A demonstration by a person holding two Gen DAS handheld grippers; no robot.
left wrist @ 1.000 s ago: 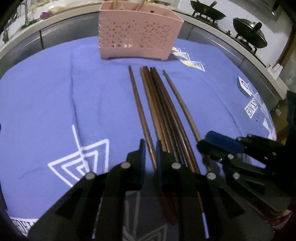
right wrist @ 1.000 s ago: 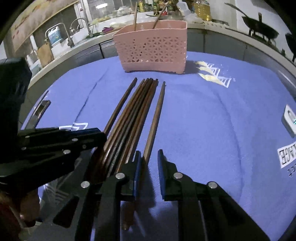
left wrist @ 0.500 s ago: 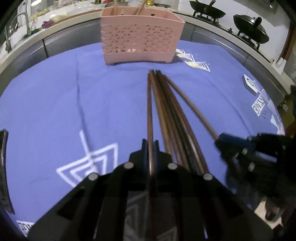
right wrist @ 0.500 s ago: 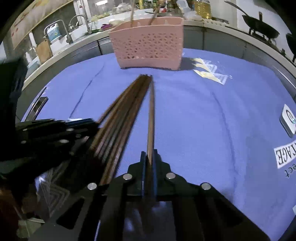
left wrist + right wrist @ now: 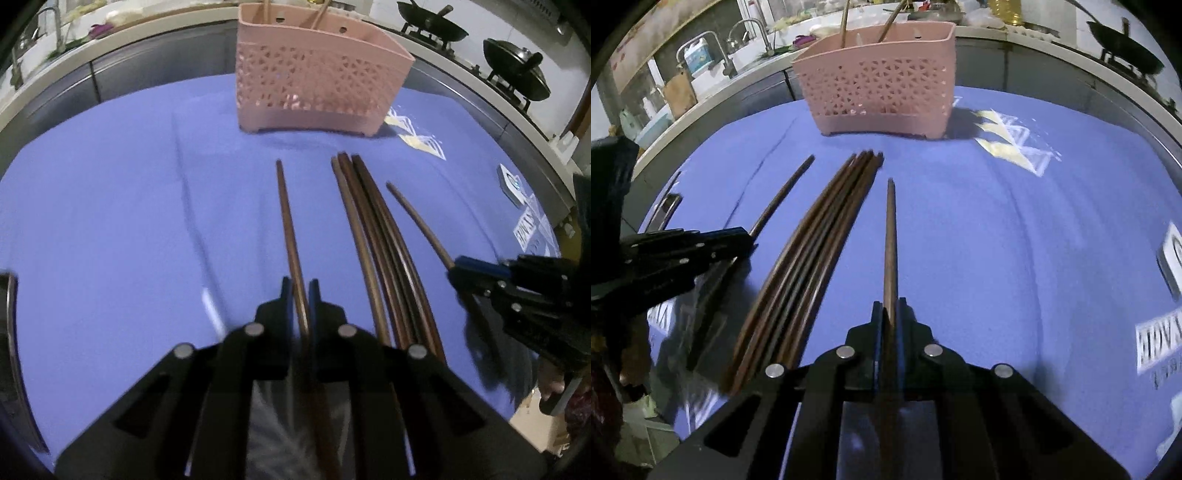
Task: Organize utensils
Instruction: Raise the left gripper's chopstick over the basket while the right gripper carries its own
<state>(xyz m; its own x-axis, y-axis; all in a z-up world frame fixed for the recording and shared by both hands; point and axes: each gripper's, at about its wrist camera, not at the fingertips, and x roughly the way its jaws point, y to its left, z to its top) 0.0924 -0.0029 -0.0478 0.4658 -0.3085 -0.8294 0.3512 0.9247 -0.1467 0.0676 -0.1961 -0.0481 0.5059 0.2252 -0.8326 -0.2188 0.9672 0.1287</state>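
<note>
My left gripper (image 5: 301, 291) is shut on one brown chopstick (image 5: 288, 221), which points toward the pink perforated utensil basket (image 5: 317, 88). My right gripper (image 5: 891, 308) is shut on another chopstick (image 5: 890, 236), likewise aimed at the basket (image 5: 879, 88). Between the two held sticks a bundle of several chopsticks (image 5: 373, 229) lies on the blue cloth (image 5: 110, 221); the bundle (image 5: 812, 251) shows left of the right gripper's stick. Two chopsticks stand inside the basket. Each gripper shows in the other's view, the right gripper (image 5: 465, 273) at the right edge and the left gripper (image 5: 746, 243) at the left edge.
The blue cloth (image 5: 1034, 240) with white printed patterns covers the table. Behind the basket runs a counter with a sink tap (image 5: 716, 48). Black woks (image 5: 517, 74) sit on a stove at the back right. A small white card (image 5: 511, 182) lies near the cloth's right edge.
Both grippers closed on the outermost chopsticks of the row, then pulled them sideways away from the bundle and lifted them slightly toward the basket.
</note>
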